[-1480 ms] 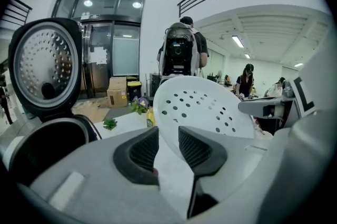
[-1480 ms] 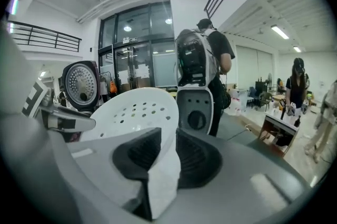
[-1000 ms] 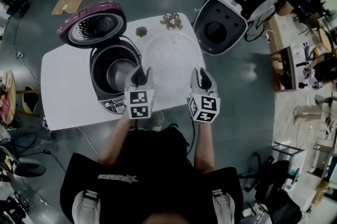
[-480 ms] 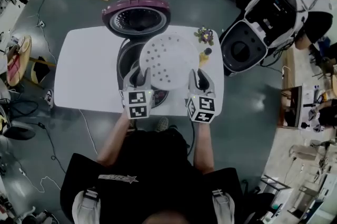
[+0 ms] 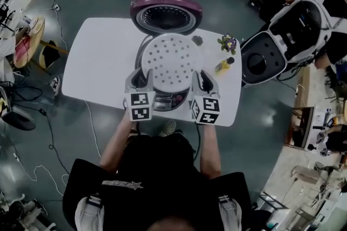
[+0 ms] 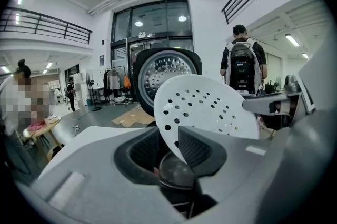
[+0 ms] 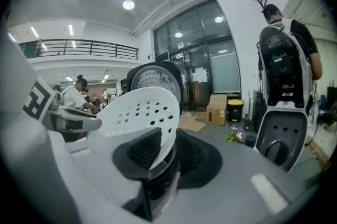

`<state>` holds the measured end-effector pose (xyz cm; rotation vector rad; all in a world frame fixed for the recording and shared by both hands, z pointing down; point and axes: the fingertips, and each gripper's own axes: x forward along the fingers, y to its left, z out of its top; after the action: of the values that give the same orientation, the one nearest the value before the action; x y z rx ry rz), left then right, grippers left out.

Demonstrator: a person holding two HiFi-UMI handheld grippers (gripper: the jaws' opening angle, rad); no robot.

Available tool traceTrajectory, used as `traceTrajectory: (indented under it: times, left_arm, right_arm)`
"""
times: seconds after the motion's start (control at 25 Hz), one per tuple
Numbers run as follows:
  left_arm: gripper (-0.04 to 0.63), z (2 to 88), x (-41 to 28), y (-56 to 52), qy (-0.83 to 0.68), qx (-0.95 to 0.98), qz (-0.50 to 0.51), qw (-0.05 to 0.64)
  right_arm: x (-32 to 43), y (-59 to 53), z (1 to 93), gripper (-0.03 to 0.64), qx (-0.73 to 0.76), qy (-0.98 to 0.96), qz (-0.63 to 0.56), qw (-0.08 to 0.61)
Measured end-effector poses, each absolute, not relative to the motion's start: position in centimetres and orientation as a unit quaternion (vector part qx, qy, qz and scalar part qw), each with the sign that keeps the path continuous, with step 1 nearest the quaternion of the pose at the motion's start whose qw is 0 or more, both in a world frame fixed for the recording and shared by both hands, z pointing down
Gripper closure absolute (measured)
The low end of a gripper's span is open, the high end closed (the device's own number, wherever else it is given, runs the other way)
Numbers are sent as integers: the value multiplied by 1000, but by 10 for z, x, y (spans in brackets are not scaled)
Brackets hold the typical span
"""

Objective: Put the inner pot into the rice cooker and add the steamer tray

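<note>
Overhead, in the head view, both forearms reach forward side by side. The left gripper (image 5: 142, 79) and right gripper (image 5: 202, 81) each clamp an opposite side of one white round perforated plastic steamer tray (image 5: 171, 57). The tray sits over the mouth of one grey rice cooker (image 5: 162, 101), which stands midway along the white table (image 5: 97, 62), its raised purple lid (image 5: 166, 12) at the far edge. Each cube shows two square black-and-white markers.

In the left gripper view, the jaws pinch the tray's rim, with the lid (image 6: 166, 73) behind it.

In the right gripper view, the jaws likewise grip the opposite rim of the tray (image 7: 137, 112).
</note>
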<state>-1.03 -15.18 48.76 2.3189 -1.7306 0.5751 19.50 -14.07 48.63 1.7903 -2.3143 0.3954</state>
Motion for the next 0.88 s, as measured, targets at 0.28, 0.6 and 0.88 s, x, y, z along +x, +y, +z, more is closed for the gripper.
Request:
traceTrajectory:
  times: [0.28, 0.6, 0.88]
  left_arm:
    - [472, 506, -30, -160, -577, 780, 218, 110]
    - [471, 529, -38, -167, -564, 780, 236, 133]
    - [465, 553, -40, -168, -541, 780, 270, 159]
  right_arm:
    - [175, -149, 504, 523, 590, -784, 151, 117]
    - [165, -155, 530, 520, 587, -774, 176, 158]
    - [163, -157, 553, 517, 581, -763, 204, 196]
